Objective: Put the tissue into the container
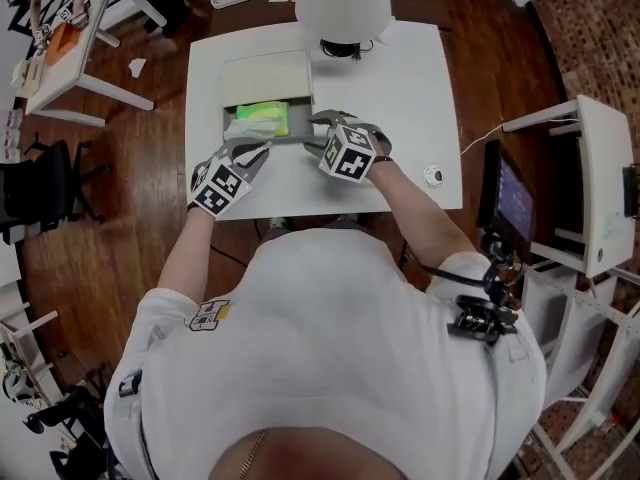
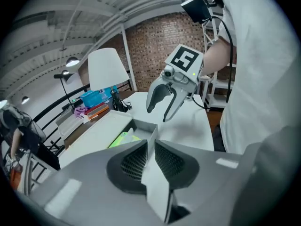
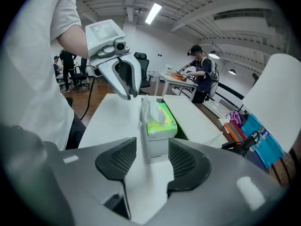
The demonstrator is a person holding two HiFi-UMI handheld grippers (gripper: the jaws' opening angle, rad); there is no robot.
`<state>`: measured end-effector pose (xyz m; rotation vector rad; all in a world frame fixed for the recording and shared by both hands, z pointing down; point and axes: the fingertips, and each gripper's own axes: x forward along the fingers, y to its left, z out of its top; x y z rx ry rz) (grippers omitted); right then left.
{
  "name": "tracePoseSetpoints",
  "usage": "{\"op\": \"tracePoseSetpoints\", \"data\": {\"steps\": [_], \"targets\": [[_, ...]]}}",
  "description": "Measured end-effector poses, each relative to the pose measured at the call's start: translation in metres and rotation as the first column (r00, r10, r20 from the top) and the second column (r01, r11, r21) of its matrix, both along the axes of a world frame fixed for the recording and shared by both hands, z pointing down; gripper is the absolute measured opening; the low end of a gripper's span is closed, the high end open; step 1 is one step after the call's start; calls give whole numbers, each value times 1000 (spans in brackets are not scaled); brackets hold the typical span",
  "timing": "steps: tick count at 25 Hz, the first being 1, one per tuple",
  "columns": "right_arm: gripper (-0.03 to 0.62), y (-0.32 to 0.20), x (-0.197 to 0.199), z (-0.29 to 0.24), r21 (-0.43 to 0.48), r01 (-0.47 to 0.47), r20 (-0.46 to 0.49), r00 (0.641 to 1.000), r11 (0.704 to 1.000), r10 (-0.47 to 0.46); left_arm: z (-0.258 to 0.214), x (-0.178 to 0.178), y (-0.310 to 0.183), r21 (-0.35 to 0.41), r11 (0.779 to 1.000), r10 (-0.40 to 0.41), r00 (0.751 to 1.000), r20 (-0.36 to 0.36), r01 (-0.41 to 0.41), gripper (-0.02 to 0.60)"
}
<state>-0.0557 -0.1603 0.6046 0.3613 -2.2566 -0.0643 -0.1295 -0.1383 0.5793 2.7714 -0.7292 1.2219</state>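
Tissue pack (image 1: 262, 120), green with a white sheet (image 3: 150, 108) sticking up from its top, lies inside the grey container (image 1: 285, 140) on the white table (image 1: 410, 118). In the head view a white slab (image 1: 265, 76) lies flat against the container's 12 o'clock side, and a lamp (image 1: 342, 3) stands at its 1 o'clock near the table's far edge.

At the container's 7 o'clock corner is the left gripper (image 1: 258, 150). Its jaws are brought nearly together with nothing visible between them, and the container's near wall shows just beyond their tips in its own view (image 2: 149, 149). At the 3 o'clock end is the right gripper (image 1: 318, 133), jaws spread apart and gripping nothing. In its own view (image 3: 153, 149) the pack and the container's end wall lie straight ahead, beyond the gap and clear of both pads. Both grippers point down towards the container, each visible in the other's view.
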Motion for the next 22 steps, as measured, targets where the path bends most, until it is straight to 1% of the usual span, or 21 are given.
{"op": "tracePoseSetpoints", "data": {"steps": [3,5,10,12,14,17,18,20,22], "targets": [[204,17,17,0,-8,-13,31,999,1000,13,12,10,26,-38,998,-60,998,-32,59,54],[195,33,26,5,-27,-22,42,999,999,23,23,15,49,-78,994,-86,995,-49,82,60],[183,88,39,23,-141,-69,69,994,988,79,52,22,106,-181,981,-88,994,-67,75,60],[171,115,38,30,-181,-77,63,994,980,90,59,23,124,-202,977,-88,993,-83,70,60],[160,140,32,38,-203,-78,48,995,976,90,64,22,140,-207,977,-80,992,-97,59,60],[125,172,23,50,-217,-92,20,995,972,98,70,20,163,-218,975,-73,989,-126,44,60],[113,181,19,53,-224,-106,18,993,969,113,71,18,172,-225,973,-74,988,-135,42,60],[58,198,12,56,-237,-149,20,987,960,158,74,14,192,-242,970,-74,985,-153,35,60],[30,211,8,60,-240,-198,13,978,950,207,77,11,211,-256,967,-64,983,-172,18,60]]}}
